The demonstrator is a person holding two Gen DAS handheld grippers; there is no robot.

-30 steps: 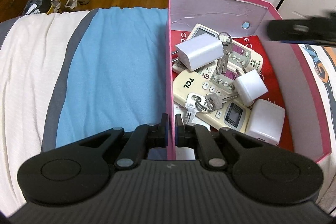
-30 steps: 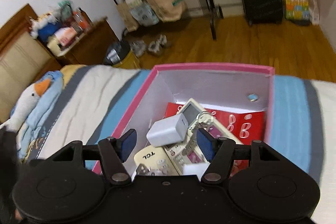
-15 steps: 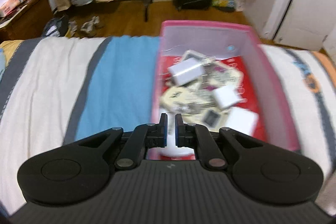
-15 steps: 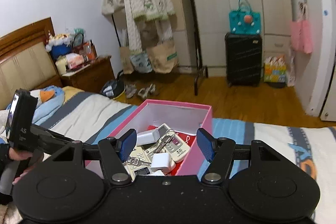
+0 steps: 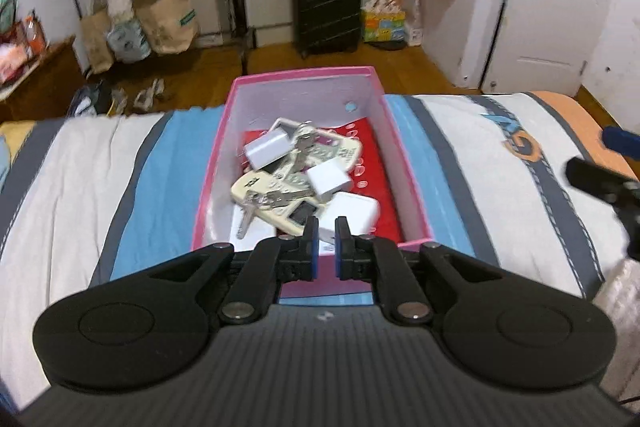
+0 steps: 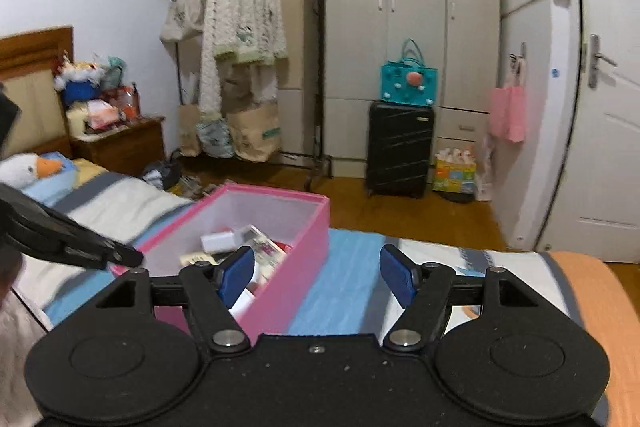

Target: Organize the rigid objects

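A pink box (image 5: 304,93) sits on the striped bed. It holds white chargers (image 5: 266,149), cream remotes (image 5: 272,195) and bunches of keys (image 5: 262,201). My left gripper (image 5: 324,247) hovers above the box's near wall, shut with nothing between its pads. My right gripper (image 6: 316,275) hangs to the right of the box (image 6: 296,267). Its jaws are opening and hold nothing. Each gripper also shows in the other's view: the right gripper (image 5: 600,179) at the right edge, the left gripper (image 6: 80,247) at the left edge.
The box lies near the bed's far edge, with wooden floor beyond. A black suitcase (image 5: 326,9), a clothes rack (image 6: 240,39) and a wardrobe stand at the far wall. A nightstand (image 6: 120,147) and a plush duck (image 6: 28,167) are at the left, a white door (image 5: 560,7) at the right.
My left gripper was shut on the box's near wall; it has come off and pulled back and up. My right gripper moved back from over the box to its right, and its jaws widened.
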